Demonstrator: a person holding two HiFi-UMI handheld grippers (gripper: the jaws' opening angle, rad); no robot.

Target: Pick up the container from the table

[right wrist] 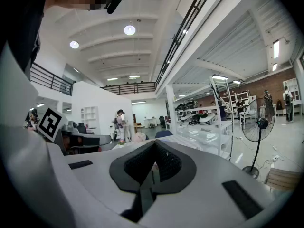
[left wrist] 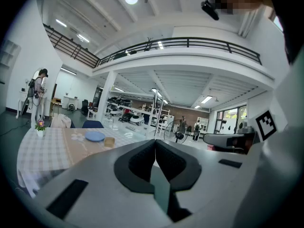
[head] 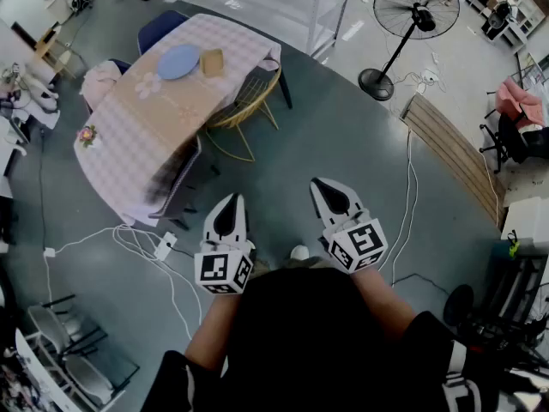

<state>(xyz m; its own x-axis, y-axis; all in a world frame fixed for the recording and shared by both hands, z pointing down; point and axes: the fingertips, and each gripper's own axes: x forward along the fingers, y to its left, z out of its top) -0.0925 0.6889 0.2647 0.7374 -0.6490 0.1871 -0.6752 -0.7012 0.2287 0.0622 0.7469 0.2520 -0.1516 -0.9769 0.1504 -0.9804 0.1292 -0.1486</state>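
The container (head: 211, 61) is a small tan box on the far table (head: 129, 144), which wears a pink checked cloth; a blue plate (head: 178, 61) lies beside it. In the left gripper view the container (left wrist: 109, 141) shows small at the left, by the plate (left wrist: 95, 136). My left gripper (head: 230, 198) and right gripper (head: 320, 184) hang side by side over the grey floor, well short of the table. Both are shut and hold nothing. The left gripper (left wrist: 155, 142) has its jaws together, and so has the right gripper (right wrist: 155, 144).
A gold wire chair (head: 244, 101) and a dark chair (head: 183, 183) stand at the table's near side. White cables (head: 146, 247) trail on the floor at the left. A standing fan (head: 412, 15) and a wooden board (head: 455, 157) are at the right. A person (left wrist: 38, 96) stands beyond the table.
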